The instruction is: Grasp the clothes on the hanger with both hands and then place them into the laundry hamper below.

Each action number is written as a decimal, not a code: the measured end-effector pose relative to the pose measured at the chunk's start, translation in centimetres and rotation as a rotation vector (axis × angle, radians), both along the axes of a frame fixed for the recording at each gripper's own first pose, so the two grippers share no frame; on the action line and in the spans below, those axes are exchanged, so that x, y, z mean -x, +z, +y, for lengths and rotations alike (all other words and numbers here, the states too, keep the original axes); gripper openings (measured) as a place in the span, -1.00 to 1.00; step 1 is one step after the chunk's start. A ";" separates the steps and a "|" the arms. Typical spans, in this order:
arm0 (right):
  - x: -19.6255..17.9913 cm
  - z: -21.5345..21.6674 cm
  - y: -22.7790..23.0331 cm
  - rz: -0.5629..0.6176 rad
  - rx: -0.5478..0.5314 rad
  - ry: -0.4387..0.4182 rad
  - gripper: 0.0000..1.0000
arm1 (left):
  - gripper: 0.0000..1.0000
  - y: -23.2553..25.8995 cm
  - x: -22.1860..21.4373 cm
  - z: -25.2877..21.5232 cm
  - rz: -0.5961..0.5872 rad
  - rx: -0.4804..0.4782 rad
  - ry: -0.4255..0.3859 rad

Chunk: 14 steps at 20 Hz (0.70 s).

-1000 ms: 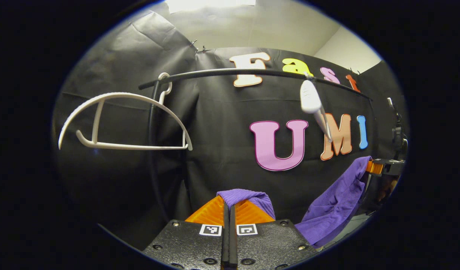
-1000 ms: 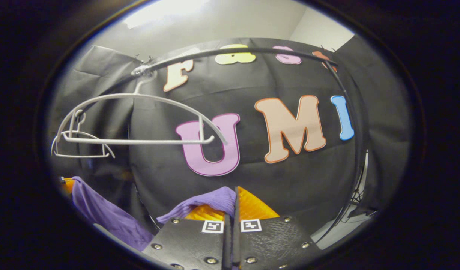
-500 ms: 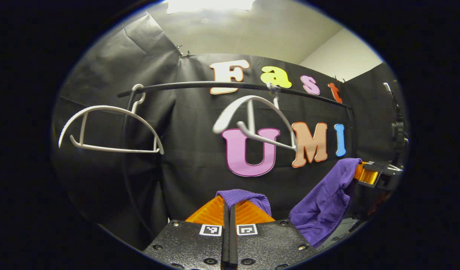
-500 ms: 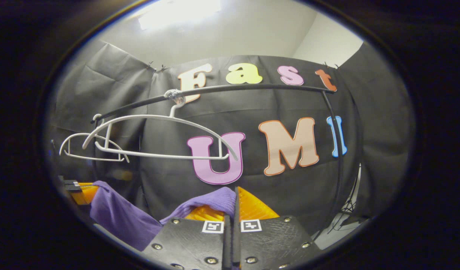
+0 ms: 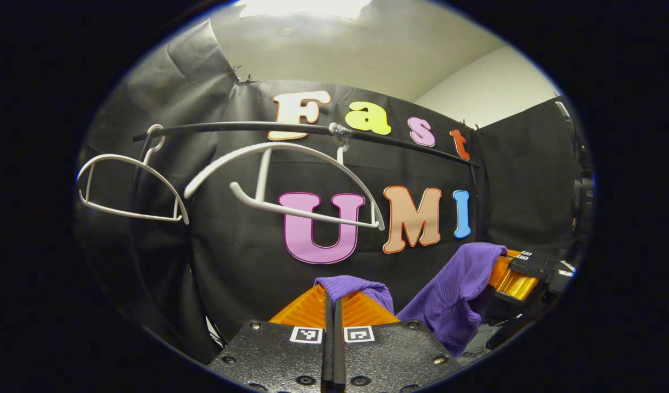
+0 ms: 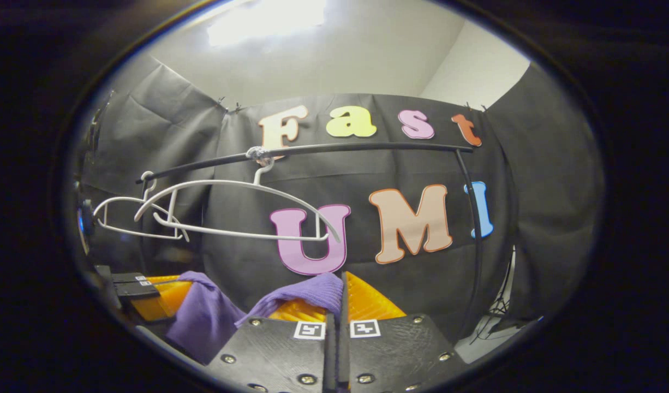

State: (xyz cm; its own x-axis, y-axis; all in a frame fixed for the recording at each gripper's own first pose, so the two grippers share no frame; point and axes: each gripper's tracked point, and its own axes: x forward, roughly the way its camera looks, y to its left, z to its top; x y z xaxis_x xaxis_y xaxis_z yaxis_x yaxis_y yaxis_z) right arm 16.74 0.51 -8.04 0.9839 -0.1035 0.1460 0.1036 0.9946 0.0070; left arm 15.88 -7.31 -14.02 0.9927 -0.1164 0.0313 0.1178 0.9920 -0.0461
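Note:
A purple knitted garment [image 5: 454, 295] hangs between my two grippers, off the hangers. My left gripper [image 5: 333, 299] is shut on one end of it, a purple fold bunched over its fingertips. Farther right in the left gripper view, the right gripper [image 5: 512, 275] holds the other end. In the right gripper view my right gripper [image 6: 337, 297] is shut on the purple garment [image 6: 307, 292], and the left gripper [image 6: 149, 289] shows at the lower left with cloth draped from it. A bare white hanger [image 5: 282, 180] hangs on the black rail [image 5: 291, 129]. The hamper is hidden.
A second bare white hanger [image 5: 128, 185] hangs at the rail's left end, next to the rack's upright post [image 5: 135, 218]. In the right gripper view both hangers [image 6: 231, 210] overlap, and the rack's right post [image 6: 473, 229] runs down. Black cloth walls stand behind.
Both grippers have drawn back and down from the rail with the garment, and come closer together. The nearer hanger has swung round from edge-on to broadside.

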 end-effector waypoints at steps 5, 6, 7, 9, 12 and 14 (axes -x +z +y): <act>-0.9 -0.9 -3.6 0.051 -0.060 0.014 -0.96 | -0.99 -3.5 -1.4 -0.8 0.028 0.000 -0.018; -1.2 -1.1 -4.6 0.069 -0.077 0.016 -0.95 | -1.00 -4.4 -1.7 -0.9 0.034 -0.007 -0.020; -1.4 -1.4 -5.6 0.085 -0.092 0.017 -0.95 | -1.00 -5.3 -2.0 -0.9 0.036 -0.011 -0.016; -1.8 -1.9 -7.9 0.118 -0.114 0.012 -0.95 | -1.00 -7.4 -2.3 -0.9 0.048 -0.011 -0.010; -2.3 -2.5 -12.4 0.189 -0.142 0.008 -0.95 | -1.00 -11.5 -2.9 -1.8 0.090 -0.009 -0.023; -2.2 -3.2 -15.7 0.239 -0.151 -0.008 -0.92 | -1.00 -14.8 -3.2 -2.5 0.135 -0.030 -0.028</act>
State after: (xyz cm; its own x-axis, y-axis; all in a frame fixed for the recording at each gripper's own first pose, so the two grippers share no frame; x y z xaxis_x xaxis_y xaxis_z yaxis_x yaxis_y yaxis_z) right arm 18.90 -2.65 -23.72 0.9876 -0.1144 -0.1077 0.1281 0.9833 0.1296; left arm 19.05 -9.81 -28.78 0.9841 -0.1427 -0.1059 0.1399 0.9896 -0.0336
